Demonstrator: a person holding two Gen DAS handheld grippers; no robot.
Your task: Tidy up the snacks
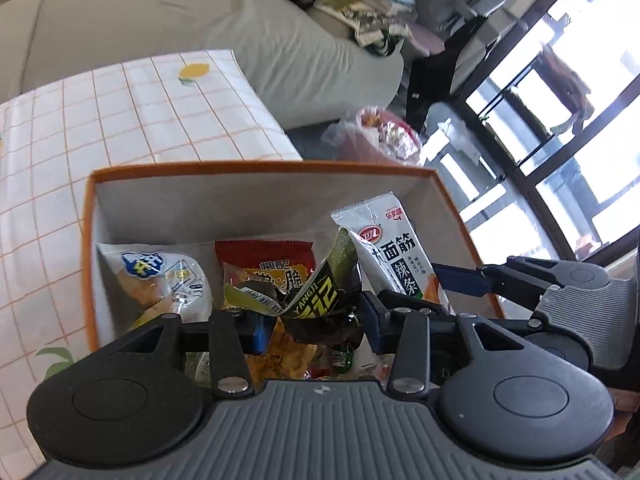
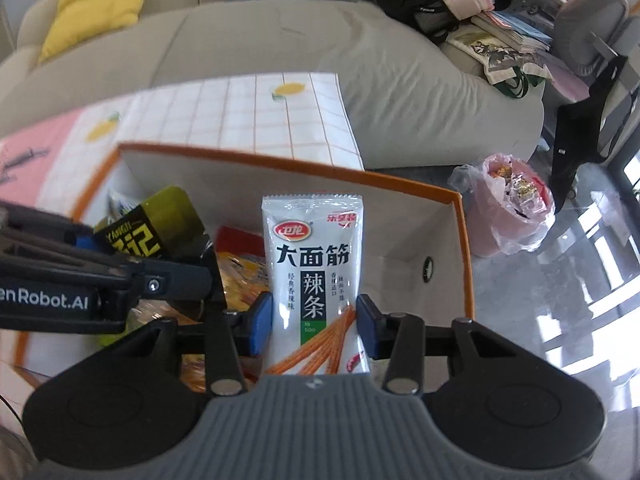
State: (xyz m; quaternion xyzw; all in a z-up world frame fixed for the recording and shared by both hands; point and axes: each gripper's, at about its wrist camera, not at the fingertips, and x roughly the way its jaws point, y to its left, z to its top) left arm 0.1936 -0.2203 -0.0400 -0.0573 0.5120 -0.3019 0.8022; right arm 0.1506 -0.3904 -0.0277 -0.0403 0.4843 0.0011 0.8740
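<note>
An orange-rimmed box (image 1: 260, 168) stands on the checked tablecloth and holds several snack packs. My left gripper (image 1: 312, 324) is shut on a black and yellow-green snack packet (image 1: 320, 296) over the box. My right gripper (image 2: 314, 324) is shut on a white latiao packet (image 2: 314, 264), held upright over the box's right side (image 2: 466, 248). That white packet (image 1: 394, 252) and the right gripper (image 1: 472, 280) also show in the left wrist view. The left gripper (image 2: 92, 248) and its packet (image 2: 156, 228) show at the left of the right wrist view. A white-blue pack (image 1: 156, 280) and a red pack (image 1: 264, 260) lie in the box.
The tablecloth (image 1: 120, 120) with lemon prints stretches behind and left of the box. A beige sofa (image 2: 280, 40) with cushions and piled clutter is behind. A pink plastic bag (image 2: 512, 208) of rubbish sits on the floor at the right, near a chair and windows.
</note>
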